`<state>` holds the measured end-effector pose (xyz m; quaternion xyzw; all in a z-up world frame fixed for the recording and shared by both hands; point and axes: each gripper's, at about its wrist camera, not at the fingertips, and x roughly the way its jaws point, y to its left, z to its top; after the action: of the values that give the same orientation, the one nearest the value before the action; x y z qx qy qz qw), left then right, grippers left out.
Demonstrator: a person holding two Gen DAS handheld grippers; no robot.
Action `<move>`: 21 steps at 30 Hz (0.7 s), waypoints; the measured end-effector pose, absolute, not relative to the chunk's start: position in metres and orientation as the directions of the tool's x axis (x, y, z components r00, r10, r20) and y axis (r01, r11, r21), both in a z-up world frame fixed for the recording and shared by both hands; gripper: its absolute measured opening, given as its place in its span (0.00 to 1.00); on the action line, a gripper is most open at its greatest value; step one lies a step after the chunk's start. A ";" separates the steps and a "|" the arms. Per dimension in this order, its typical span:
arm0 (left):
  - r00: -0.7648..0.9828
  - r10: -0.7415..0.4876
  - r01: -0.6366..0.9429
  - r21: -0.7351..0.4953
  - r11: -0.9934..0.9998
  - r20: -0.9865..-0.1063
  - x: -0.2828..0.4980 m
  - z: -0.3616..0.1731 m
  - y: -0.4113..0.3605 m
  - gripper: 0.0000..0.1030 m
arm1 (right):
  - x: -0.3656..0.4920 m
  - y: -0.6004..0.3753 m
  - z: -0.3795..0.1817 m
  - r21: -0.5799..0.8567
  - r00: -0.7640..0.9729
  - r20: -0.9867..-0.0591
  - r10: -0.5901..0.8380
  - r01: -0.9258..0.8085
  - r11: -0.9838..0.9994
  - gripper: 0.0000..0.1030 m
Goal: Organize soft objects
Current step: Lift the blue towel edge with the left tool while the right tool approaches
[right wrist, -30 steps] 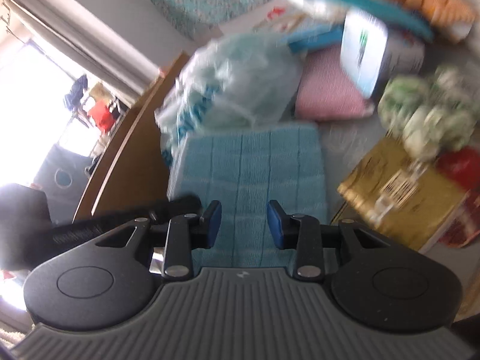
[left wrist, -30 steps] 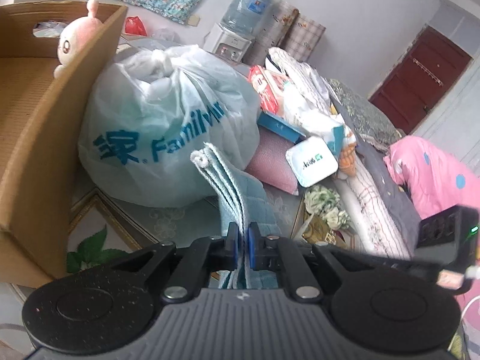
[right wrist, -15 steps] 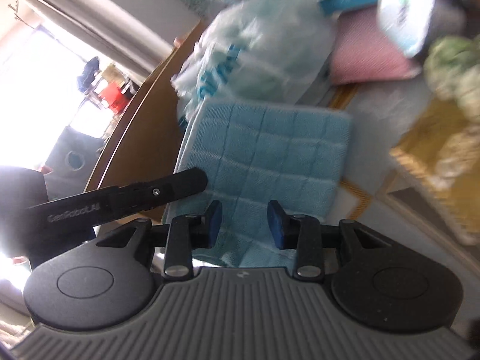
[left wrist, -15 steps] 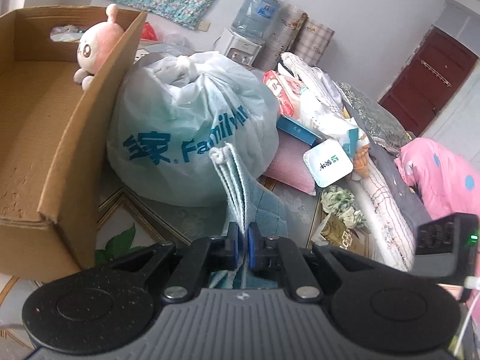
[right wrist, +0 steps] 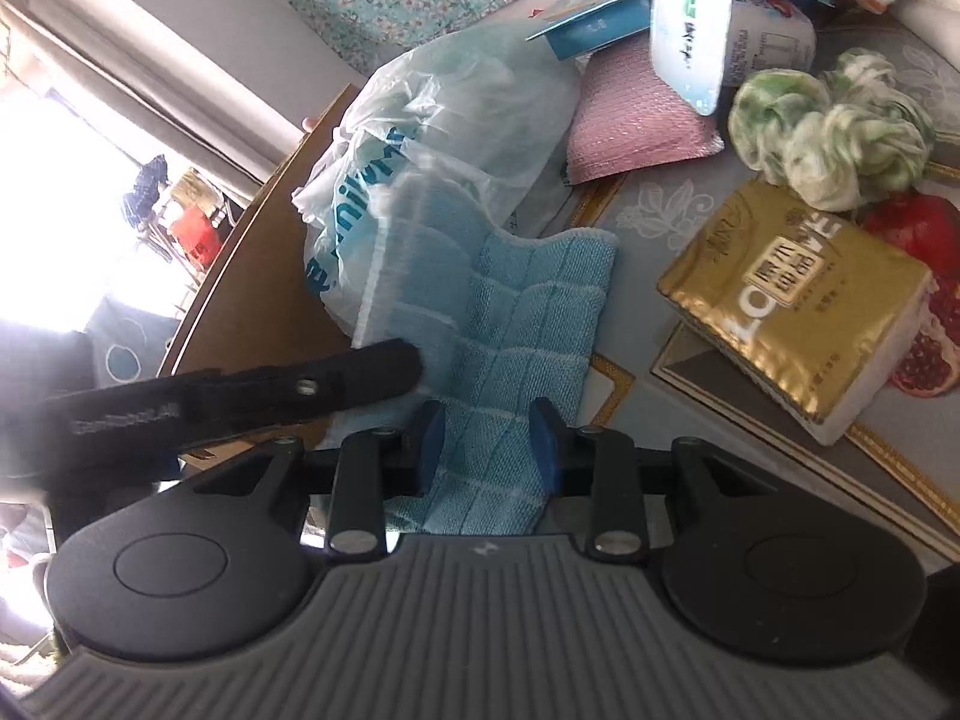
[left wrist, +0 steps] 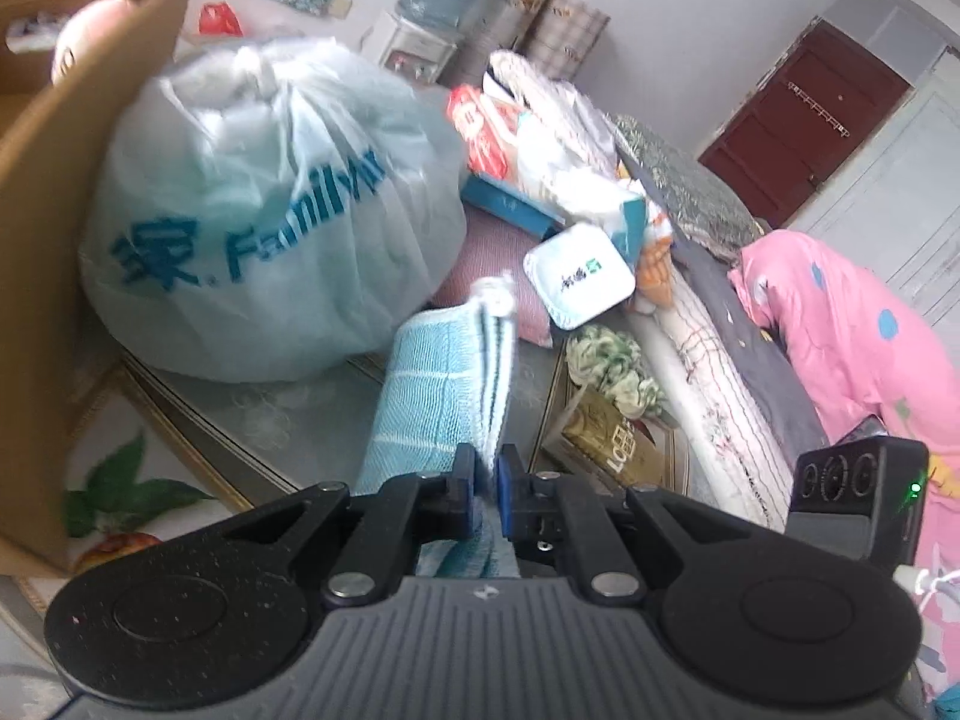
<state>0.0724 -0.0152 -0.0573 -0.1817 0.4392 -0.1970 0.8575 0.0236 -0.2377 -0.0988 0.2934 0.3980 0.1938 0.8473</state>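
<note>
One cardboard box (left wrist: 54, 228) rises on the left of the left hand-held gripper (left wrist: 486, 489), with one pink plush toy (left wrist: 90, 30) at its far rim. Straight ahead of that gripper, against the box, sits one big tied plastic bag (left wrist: 270, 210). Beyond the bag lies one pink cushion (right wrist: 636, 126); to the right of the right hand-held gripper (right wrist: 487, 450) lie one gold tissue pack (right wrist: 798, 300) and, further out, one green-and-white knotted cloth (right wrist: 834, 126), all on the patterned tabletop (left wrist: 282, 414).

The one thing in play is the folded blue towel (right wrist: 528, 324). It is held between the two grippers, its long axis running away from them toward the bag. The left one is clamped tight on a folded edge, which stands up on edge in its view. The right one has the towel lying flat between its blue pads (right wrist: 429, 444); its jaws are closing but not visibly pressing yet.

The left hand has the firmer hold and sits nearer the box, so the carry into the box probably leads from that side.
</note>
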 end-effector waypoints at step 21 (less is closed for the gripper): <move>0.432 -0.575 0.205 -0.545 0.813 -0.695 0.077 -0.077 -0.028 0.40 | 0.025 -0.259 -0.072 0.730 0.676 -0.432 0.598 -0.128 0.671 0.31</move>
<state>0.0767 -0.0278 -0.0766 -0.1938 0.4775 -0.2367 0.8237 0.0249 -0.2593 -0.0720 0.3443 0.3413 0.2139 0.8481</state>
